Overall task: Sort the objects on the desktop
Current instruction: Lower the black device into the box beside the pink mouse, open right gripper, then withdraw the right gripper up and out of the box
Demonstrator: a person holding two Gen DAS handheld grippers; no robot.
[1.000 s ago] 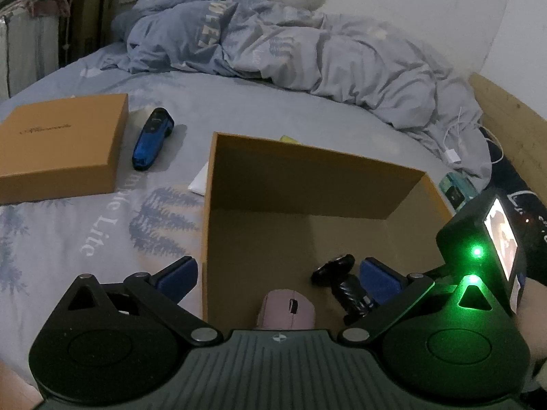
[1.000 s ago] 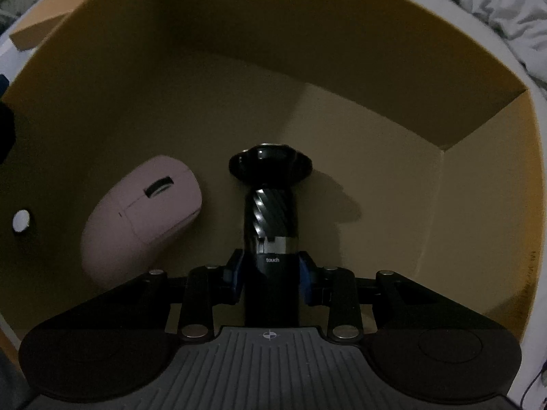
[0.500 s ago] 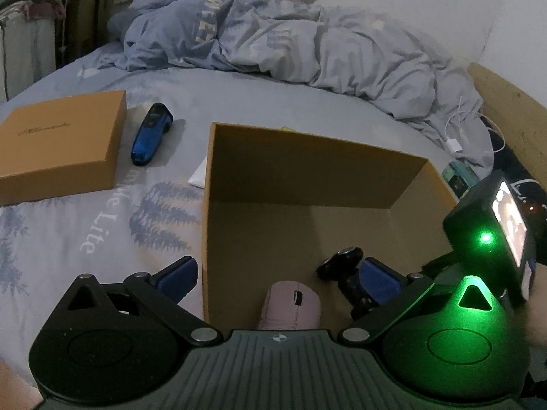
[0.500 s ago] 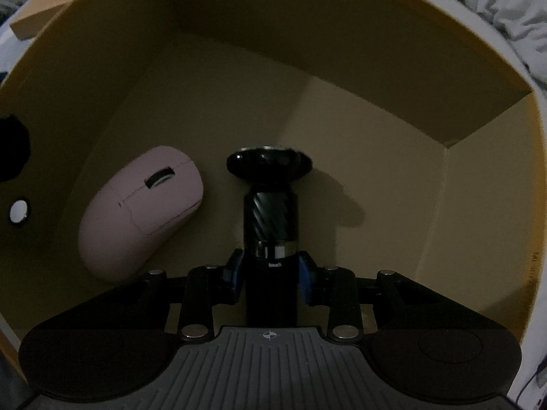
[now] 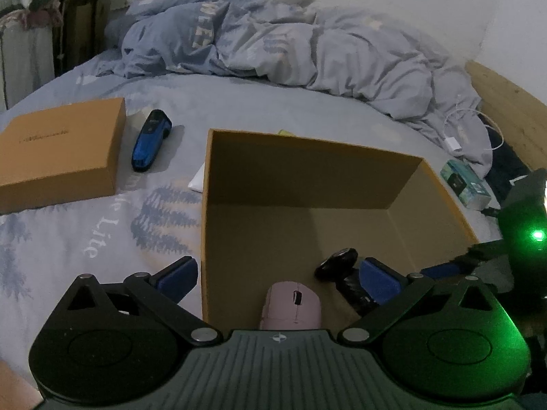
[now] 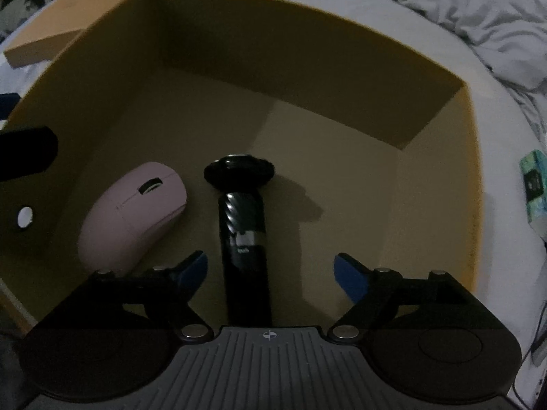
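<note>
The black shaver lies on the floor of the open box, head pointing to the far wall, its handle between the right gripper's spread fingers, which stand apart from it on both sides; it seems set down there as a sorted item and let go. Just left of it, not quite touching as far as the dim light shows, lies the pink mouse, wheel up, likely placed the same way and leaving the right half of the box floor free for more. From the left wrist view the left gripper hovers at the near-left corner of the box, its fingers wide apart and holding nothing, one outside the wall and one inside, probably ready to steady the box or go for the next thing. Out on the bed a blue device lies beside a closed flat box, well apart from the open one, so sorting looks unfinished. Count: one shaver, one mouse, one blue device, two brown boxes, one small teal box at the right, one white cable by the crumpled duvet
</note>
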